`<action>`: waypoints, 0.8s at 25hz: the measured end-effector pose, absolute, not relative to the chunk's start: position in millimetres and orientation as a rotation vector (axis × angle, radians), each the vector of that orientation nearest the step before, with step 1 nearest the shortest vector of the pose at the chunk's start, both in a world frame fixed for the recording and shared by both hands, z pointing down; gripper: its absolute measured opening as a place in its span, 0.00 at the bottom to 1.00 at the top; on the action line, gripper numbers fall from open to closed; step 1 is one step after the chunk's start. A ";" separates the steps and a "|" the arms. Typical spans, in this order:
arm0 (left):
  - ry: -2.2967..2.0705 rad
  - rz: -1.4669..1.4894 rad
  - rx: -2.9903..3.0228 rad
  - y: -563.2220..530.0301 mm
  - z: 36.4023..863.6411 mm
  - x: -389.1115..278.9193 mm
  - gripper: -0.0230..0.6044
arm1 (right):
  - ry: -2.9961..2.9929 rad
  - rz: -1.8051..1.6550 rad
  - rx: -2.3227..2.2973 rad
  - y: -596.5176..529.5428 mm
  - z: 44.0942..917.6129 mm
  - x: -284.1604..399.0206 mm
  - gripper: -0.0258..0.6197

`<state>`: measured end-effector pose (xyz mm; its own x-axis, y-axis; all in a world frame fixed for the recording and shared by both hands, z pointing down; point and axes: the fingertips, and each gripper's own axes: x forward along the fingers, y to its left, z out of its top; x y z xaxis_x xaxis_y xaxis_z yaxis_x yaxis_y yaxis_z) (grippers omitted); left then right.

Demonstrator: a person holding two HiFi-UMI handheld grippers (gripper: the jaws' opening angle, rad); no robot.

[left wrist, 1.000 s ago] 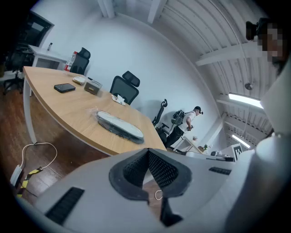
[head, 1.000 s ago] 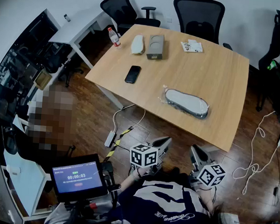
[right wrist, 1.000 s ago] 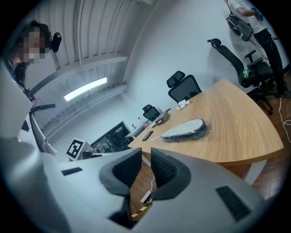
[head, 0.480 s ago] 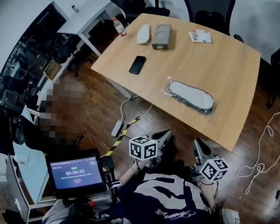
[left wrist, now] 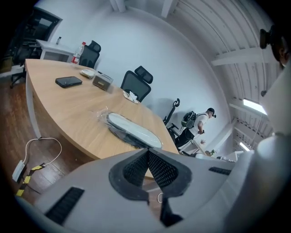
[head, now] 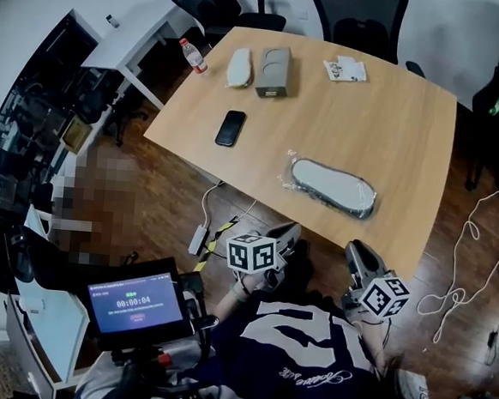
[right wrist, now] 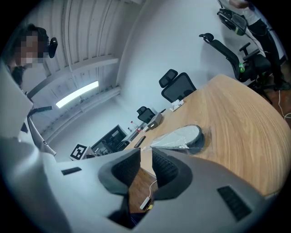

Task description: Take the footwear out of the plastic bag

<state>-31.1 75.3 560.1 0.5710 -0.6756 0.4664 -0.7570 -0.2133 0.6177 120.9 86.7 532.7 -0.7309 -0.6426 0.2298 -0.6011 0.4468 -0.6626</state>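
Note:
A clear plastic bag (head: 332, 185) holding a flat grey-and-white shoe lies on the wooden table (head: 393, 120), close to its near edge. The bag also shows in the left gripper view (left wrist: 132, 129) and the right gripper view (right wrist: 182, 136). My left gripper (head: 288, 236) hangs short of the table edge, over the floor, its jaws shut with nothing in them (left wrist: 148, 152). My right gripper (head: 357, 253) is beside it, also short of the table. Its jaws (right wrist: 145, 157) stand apart, have just been opening, and hold nothing.
Farther back on the table are a black phone (head: 230, 127), a grey box (head: 274, 71), a white oval object (head: 239, 68), a bottle (head: 192, 56) and some papers (head: 346, 70). Office chairs (head: 354, 17) stand behind. Cables (head: 471, 281) lie on the floor. A timer screen (head: 136, 302) is at my lower left.
Both grippers have shifted a little toward the table's near edge, and the head view has swung slightly. The bag and the other table items have not moved.

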 end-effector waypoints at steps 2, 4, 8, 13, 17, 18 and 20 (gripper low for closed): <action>-1.141 0.095 1.922 61.5 562.3 -41.5 0.04 | 2.616 -1.158 -1.151 74.8 529.3 116.5 0.14; -1.145 0.072 1.885 41.3 565.7 -59.9 0.04 | 2.608 -1.155 -1.171 56.6 525.4 105.0 0.14; -1.121 0.029 1.818 6.7 576.9 -89.1 0.06 | 2.596 -1.150 -1.213 26.8 522.6 83.6 0.14; -1.047 0.048 1.776 -18.8 596.6 -101.2 0.11 | 2.561 -1.143 -1.295 5.3 522.1 73.5 0.14; -0.965 0.039 1.743 -26.1 612.7 -102.5 0.12 | 2.518 -1.120 -1.387 4.3 524.3 74.0 0.14; -0.935 0.025 1.725 -32.4 614.5 -103.0 0.17 | 2.502 -1.121 -1.412 0.0 524.4 73.3 0.14; -0.877 -0.002 1.685 -44.6 616.3 -103.7 0.23 | 2.466 -1.127 -1.456 -8.1 523.7 71.7 0.14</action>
<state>-103.7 -44.6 616.3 0.7182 -0.5426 0.4357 -0.5407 -0.0411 0.8402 71.7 -8.1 523.7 -0.5506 -0.7810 0.2947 -0.7339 0.2847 -0.6168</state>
